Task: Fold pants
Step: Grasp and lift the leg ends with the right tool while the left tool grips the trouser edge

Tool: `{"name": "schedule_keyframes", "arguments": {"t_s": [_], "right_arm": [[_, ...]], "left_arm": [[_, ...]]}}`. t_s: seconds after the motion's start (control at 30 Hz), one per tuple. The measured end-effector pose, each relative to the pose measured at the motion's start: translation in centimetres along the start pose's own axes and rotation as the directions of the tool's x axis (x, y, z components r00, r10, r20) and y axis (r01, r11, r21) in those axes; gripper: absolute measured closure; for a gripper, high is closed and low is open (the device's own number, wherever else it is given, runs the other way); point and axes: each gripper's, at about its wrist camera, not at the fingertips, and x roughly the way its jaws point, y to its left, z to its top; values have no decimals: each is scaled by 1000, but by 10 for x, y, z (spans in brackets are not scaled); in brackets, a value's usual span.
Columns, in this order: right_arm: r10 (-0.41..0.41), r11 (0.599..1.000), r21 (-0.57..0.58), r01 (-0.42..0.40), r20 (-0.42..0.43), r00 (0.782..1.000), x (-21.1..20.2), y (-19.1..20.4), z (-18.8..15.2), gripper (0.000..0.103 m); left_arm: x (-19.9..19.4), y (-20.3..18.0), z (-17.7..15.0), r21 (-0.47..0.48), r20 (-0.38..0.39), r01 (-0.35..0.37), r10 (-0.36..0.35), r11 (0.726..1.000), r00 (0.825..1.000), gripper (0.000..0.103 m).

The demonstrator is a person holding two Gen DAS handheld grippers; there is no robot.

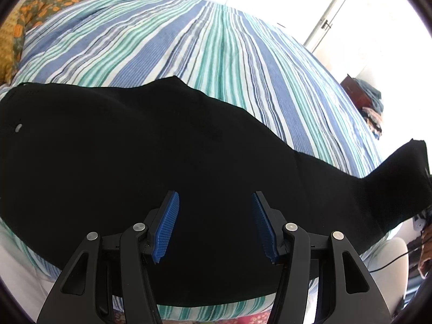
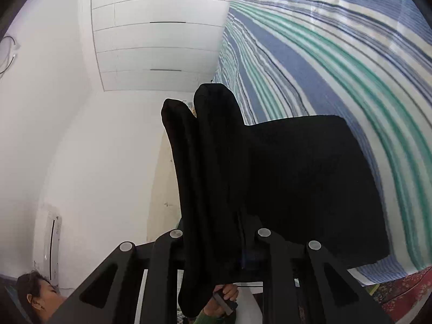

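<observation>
Black pants (image 1: 151,162) lie across a striped bed (image 1: 189,40), waist end with a small button at the left, legs running off to the right. My left gripper (image 1: 214,202) is open just above the middle of the pants, blue pads (image 1: 168,224) apart, holding nothing. In the right wrist view my right gripper (image 2: 216,243) is shut on the pants' leg ends (image 2: 216,162). The cloth is bunched between the fingers and drapes over them, hiding the pads. The leg ends are lifted off the bed.
An orange and green patterned blanket (image 1: 54,2) lies at the far left corner of the bed. White cupboard doors (image 2: 162,27) and a white wall stand beyond the bed. A person's head (image 2: 37,291) shows low at the left. A dark piece of furniture with clothes (image 1: 370,102) stands beyond the bed's right side.
</observation>
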Motion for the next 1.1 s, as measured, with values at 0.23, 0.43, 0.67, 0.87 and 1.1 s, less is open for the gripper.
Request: {"name": "schedule_keyframes", "arguments": {"t_s": [0.23, 0.43, 0.67, 0.87, 1.1], "right_arm": [[84, 996, 10, -84, -83, 993, 68, 15, -18, 82], [151, 988, 30, -149, -133, 980, 125, 24, -31, 82], [148, 989, 37, -143, -218, 965, 192, 26, -46, 82], [93, 995, 51, -82, -263, 960, 245, 14, -63, 82], [29, 998, 62, -12, -270, 962, 275, -3, -80, 82]], "left_arm": [[-12, 23, 4, -89, 47, -18, 22, 996, 999, 45], [-18, 35, 7, -135, 70, -35, 45, 990, 997, 45], [-23, 50, 8, -193, 86, -50, 68, 980, 994, 45], [-20, 58, 9, -232, 82, -58, 79, 971, 994, 45], [-17, 60, 10, -238, 76, -65, 85, 969, 994, 45]]}}
